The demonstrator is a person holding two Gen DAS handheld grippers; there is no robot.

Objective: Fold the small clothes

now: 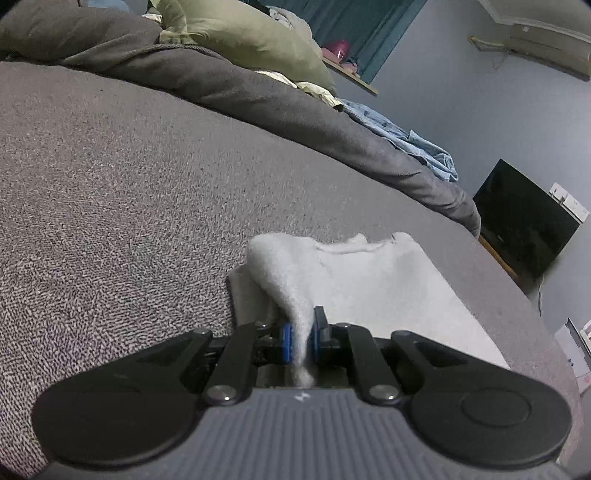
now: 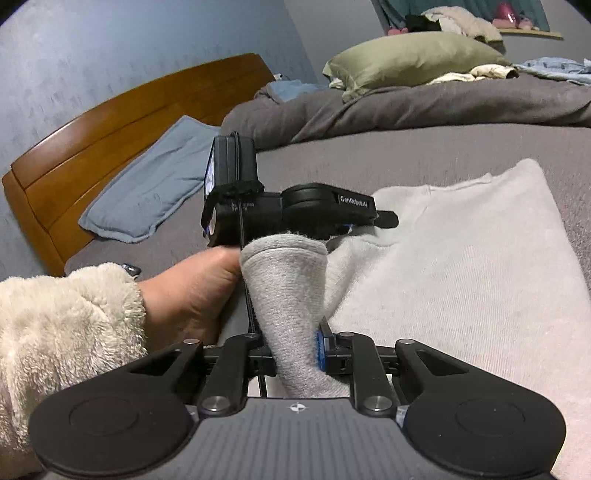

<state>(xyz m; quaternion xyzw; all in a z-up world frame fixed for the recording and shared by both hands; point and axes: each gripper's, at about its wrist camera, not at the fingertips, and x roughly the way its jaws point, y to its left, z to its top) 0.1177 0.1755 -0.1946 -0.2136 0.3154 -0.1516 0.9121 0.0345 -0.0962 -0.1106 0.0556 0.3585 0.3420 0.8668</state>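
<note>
A small light grey garment [image 1: 373, 280] lies on the grey bed cover [image 1: 110, 177]. My left gripper [image 1: 302, 338] is shut on a lifted fold of its near left edge. In the right wrist view the same garment [image 2: 461, 266] spreads to the right. My right gripper [image 2: 297, 350] is shut on another raised fold of it. The left gripper [image 2: 369, 221] shows there too, side on, held by a hand [image 2: 184, 291] in a fluffy cream sleeve, pinching the cloth just beyond my right one.
A dark grey duvet [image 1: 258, 92] and an olive pillow [image 1: 243, 33] lie bunched at the back. A blue cloth [image 2: 155, 184] rests by the wooden headboard [image 2: 110, 122]. Denim clothing [image 1: 406, 140] hangs at the bed's far edge. A black screen [image 1: 524, 218] stands beyond.
</note>
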